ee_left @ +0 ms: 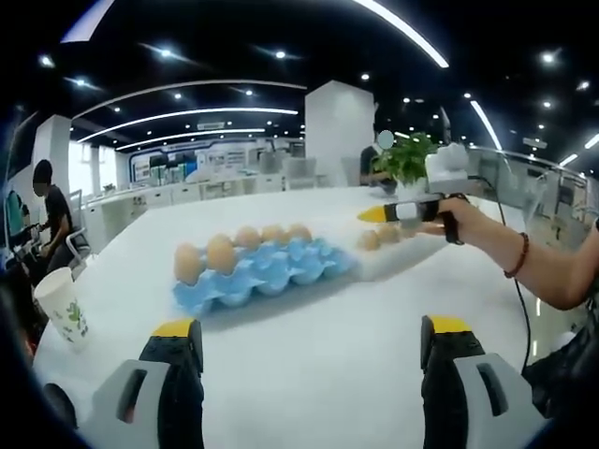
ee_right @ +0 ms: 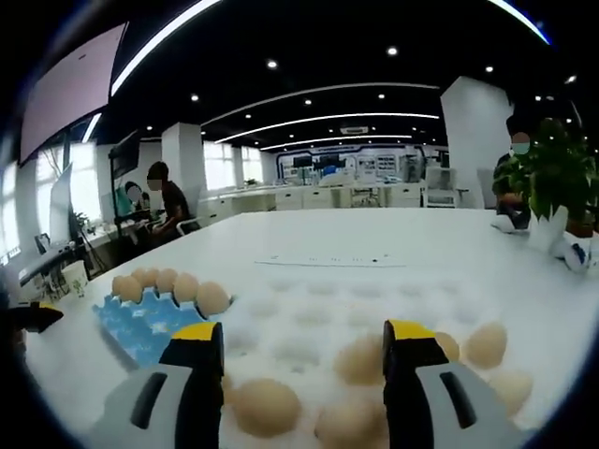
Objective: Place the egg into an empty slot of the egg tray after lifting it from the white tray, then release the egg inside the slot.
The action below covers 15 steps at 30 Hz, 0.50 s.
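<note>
In the left gripper view, the left tongs (ee_left: 309, 339) stand wide apart with nothing between their yellow-tipped black jaws, low over the broad white counter (ee_left: 328, 374). Ahead on the counter lies the blue moulded egg tray (ee_left: 267, 273), with five tan eggs (ee_left: 221, 253) along its far row and the near slots bare. To its right, a person's hand (ee_left: 468, 220) holds the right tongs (ee_left: 382, 214) above the flat white dimpled tray (ee_left: 402, 254), where a few more eggs (ee_left: 370, 239) rest. A white paper cup (ee_left: 64, 306) with a green print stands near the counter's left edge, and a green potted plant (ee_left: 407, 161) stands at the far side.

In the right gripper view, the right tongs (ee_right: 304, 332) are spread wide and hold nothing, hanging just over the white dimpled tray. A pale brown egg (ee_right: 360, 360) lies between the jaws, not gripped; other eggs lie beside it. The blue egg tray is to the left, well apart.
</note>
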### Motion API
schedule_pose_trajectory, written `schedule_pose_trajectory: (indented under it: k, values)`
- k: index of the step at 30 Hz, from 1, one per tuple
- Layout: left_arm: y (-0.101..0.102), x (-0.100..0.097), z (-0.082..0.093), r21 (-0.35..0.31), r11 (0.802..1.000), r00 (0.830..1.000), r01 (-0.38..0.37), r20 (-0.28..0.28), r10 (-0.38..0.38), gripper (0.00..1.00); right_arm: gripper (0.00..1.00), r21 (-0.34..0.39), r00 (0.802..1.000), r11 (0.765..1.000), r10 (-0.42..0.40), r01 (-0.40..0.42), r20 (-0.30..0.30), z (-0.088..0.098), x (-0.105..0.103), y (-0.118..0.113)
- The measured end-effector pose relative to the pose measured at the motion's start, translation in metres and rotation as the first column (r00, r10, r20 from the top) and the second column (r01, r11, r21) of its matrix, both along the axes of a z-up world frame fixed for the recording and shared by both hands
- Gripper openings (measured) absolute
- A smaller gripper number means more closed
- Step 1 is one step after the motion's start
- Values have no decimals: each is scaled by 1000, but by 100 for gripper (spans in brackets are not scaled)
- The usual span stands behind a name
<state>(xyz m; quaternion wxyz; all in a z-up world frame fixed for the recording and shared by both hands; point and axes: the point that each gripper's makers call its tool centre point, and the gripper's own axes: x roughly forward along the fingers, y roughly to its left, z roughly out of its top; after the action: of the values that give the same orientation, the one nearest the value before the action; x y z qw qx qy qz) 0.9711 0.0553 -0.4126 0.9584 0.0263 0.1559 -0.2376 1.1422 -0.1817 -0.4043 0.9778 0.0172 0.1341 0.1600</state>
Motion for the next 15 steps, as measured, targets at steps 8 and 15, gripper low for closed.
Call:
schedule_pose_trajectory:
  k: [8,15]
  values:
    - [1,0,-1,0,1000,1000,-3,0,3,99,57,-4,998,999,-54,53,-27,-9,6,-19]
    - [3,1,0,2,1000,1000,-11,1,11,99,47,-16,995,996,-94,93,-44,-13,10,-25]
